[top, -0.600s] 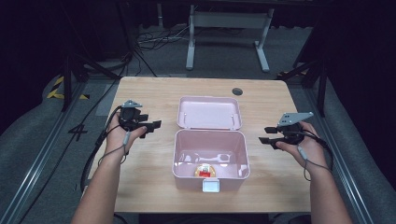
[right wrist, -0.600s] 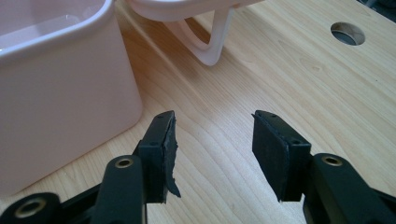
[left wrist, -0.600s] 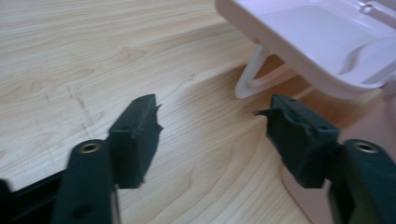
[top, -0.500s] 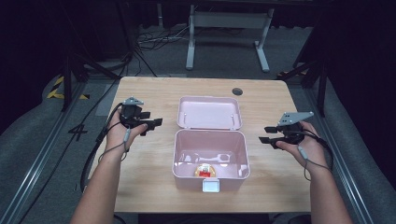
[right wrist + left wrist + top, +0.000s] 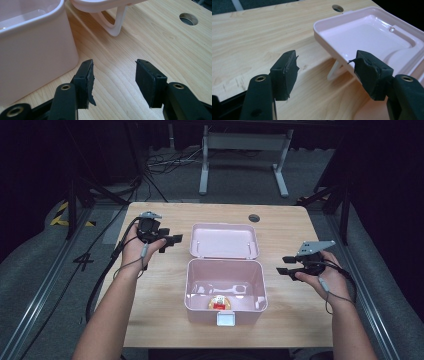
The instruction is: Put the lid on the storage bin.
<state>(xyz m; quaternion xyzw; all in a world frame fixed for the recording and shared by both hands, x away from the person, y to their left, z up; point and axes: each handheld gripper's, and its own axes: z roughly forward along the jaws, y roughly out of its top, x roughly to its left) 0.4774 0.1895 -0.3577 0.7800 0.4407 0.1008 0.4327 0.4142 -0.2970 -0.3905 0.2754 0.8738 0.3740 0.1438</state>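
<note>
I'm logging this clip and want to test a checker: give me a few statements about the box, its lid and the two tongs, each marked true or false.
1. The pink box stands open, and its lid lies apart on the table behind it. True.
2. The left tongs are shut on the lid's edge. False: their jaws stand apart beside the lid, holding nothing.
3. A small red and yellow thing lies inside the box near its front wall. True.
4. The right tongs reach into the box. False: they are held open to the right of it, over bare wood.
5. A round hole pierces the tabletop behind the lid. True.
</note>
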